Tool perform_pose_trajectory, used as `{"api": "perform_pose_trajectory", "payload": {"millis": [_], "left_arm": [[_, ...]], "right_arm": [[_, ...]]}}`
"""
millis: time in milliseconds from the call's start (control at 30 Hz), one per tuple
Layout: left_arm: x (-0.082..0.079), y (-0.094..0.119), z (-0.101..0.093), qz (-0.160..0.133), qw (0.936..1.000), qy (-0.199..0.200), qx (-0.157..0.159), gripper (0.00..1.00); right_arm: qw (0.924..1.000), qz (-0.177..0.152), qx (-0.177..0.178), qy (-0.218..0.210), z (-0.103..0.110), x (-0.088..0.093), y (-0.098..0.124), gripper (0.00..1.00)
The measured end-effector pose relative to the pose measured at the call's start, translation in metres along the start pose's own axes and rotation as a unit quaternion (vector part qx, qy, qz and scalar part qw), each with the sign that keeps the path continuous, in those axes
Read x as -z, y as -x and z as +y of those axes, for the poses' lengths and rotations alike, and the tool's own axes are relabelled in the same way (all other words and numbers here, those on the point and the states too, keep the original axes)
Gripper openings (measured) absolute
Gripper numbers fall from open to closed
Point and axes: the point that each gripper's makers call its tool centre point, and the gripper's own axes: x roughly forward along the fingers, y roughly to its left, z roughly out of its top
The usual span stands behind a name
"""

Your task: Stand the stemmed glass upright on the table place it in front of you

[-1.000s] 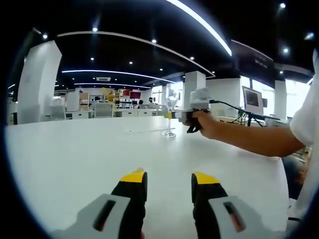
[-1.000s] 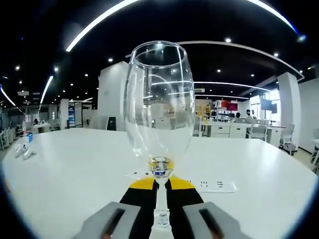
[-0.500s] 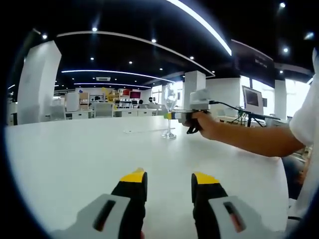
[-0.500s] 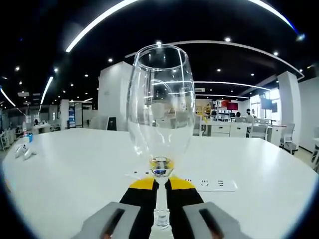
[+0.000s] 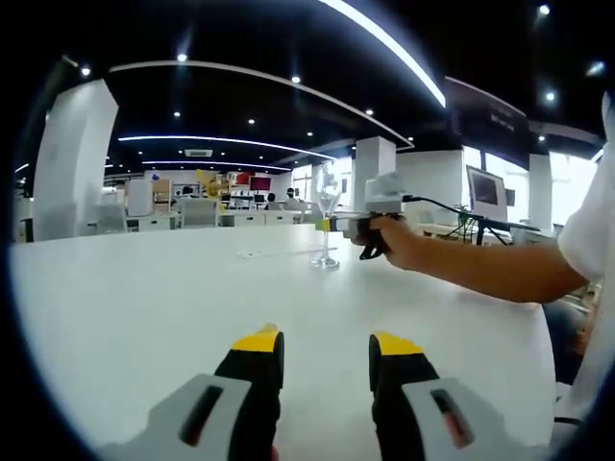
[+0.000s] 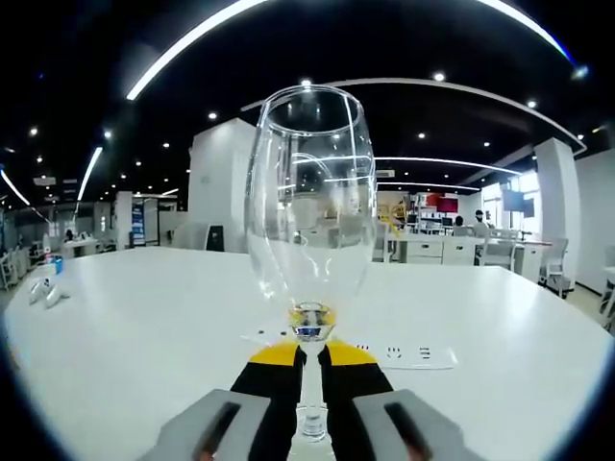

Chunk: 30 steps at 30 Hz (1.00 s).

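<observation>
The glass (image 6: 309,211) has settled upright onto the table (image 5: 144,298), so releasing remains. The right gripper (image 6: 309,357) still pinches its stem; the left gripper (image 5: 327,348) idles spread.

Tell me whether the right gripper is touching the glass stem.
Touching. In the right gripper view, the right gripper has both yellow-tipped jaws closed against the stem of the upright stemmed glass.
</observation>
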Motion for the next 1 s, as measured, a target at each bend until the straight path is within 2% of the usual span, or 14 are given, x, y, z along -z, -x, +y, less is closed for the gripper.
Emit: {"api": "perform_pose_trajectory", "payload": {"millis": [267, 400, 433, 867, 1000], "left_arm": [[-0.001, 0.001, 0.001, -0.002, 1.0, 0.0, -0.002, 0.36], [-0.001, 0.001, 0.0, -0.002, 1.0, 0.001, -0.002, 0.36], [0.0, 0.001, 0.0, -0.001, 1.0, 0.001, -0.002, 0.36], [-0.001, 0.003, 0.001, -0.002, 1.0, -0.001, -0.005, 0.36], [-0.003, 0.004, 0.001, -0.004, 1.0, -0.004, -0.006, 0.36]], "right_arm": [[1.0, 0.001, -0.006, 0.0, 0.0, 0.0, 0.0, 0.12], [0.9997, 0.004, -0.021, -0.012, 0.003, 0.001, 0.0, 0.26], [0.9997, 0.004, -0.021, -0.011, 0.003, 0.002, -0.001, 0.26], [0.9998, 0.006, -0.017, -0.004, 0.004, 0.002, 0.003, 0.25], [0.9998, 0.009, -0.016, 0.003, 0.004, 0.003, 0.014, 0.25]]}}
